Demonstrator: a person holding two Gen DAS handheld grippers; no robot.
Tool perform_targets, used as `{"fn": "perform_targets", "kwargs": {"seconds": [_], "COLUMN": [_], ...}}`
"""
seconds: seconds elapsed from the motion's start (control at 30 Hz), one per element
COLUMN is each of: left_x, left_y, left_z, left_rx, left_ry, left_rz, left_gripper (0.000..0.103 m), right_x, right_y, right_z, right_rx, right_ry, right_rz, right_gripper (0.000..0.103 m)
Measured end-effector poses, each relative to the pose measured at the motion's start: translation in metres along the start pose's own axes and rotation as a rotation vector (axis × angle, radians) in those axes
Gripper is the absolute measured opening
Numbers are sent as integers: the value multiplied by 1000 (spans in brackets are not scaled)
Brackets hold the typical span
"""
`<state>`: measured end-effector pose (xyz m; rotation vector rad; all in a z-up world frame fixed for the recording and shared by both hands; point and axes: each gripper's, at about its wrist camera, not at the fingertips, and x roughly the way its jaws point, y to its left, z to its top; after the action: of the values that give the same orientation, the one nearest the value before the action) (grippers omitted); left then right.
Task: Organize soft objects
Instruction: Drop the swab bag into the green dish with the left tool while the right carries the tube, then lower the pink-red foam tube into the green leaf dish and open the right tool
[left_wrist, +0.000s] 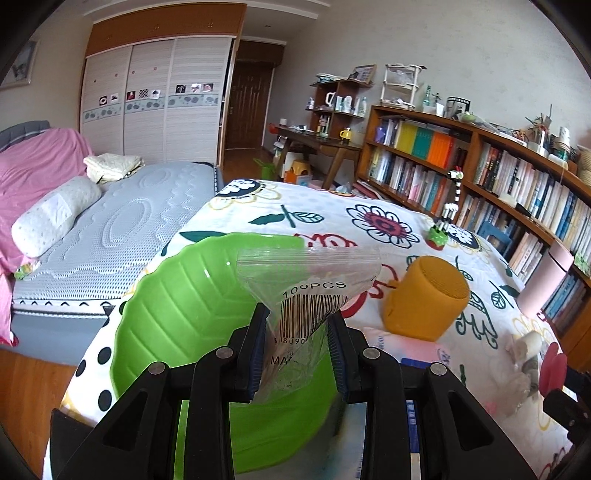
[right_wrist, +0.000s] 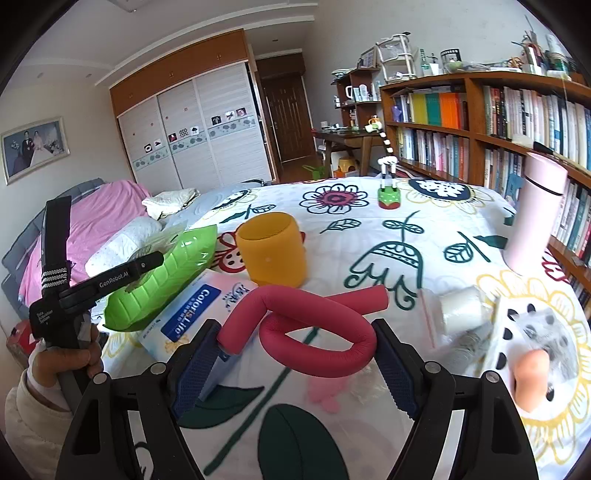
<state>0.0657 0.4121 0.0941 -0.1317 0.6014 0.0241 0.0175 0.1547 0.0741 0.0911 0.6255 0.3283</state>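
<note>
My left gripper is shut on a clear zip bag printed with a barcode and "100PCS". It holds the bag just above a green leaf-shaped bowl on the flowered tablecloth. In the right wrist view the same bowl sits at the left, with the left gripper over it in a person's hand. A twisted red foam roller spans my right gripper, pressed against both fingers and lifted off the cloth.
On the table stand a yellow cylinder, a tissue pack, a pink flask, a striped animal figure, a white roll and a peach item by clear bags. A bookshelf is at the right, a bed at the left.
</note>
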Motion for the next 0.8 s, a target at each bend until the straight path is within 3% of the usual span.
{"fn": "perform_targets", "kwargs": {"seconds": [0.07,0.13,0.2,0.4,0.8], "left_x": [1,1,1,-4,-7], "left_y": [4,8,12,20,39], "left_z": [0,-1,-1,-3,-8], "left_rx": [-6,-14,-25,-18,-35], "left_ry": [4,7,-1,-23,-10], "left_rz": [3,10,24,62,88], "left_gripper": [33,42,60,72,73], "right_x": [3,6,9,22,54], "right_y": [5,10,14,22,30], "right_z": [2,5,8,20,57], "right_rx": [-9,-19,-30,-43,-41], "right_ry": [0,-1,-3,-15,-48], "right_rz": [7,12,17,22,1], "right_gripper": [84,84,84,84,84]}}
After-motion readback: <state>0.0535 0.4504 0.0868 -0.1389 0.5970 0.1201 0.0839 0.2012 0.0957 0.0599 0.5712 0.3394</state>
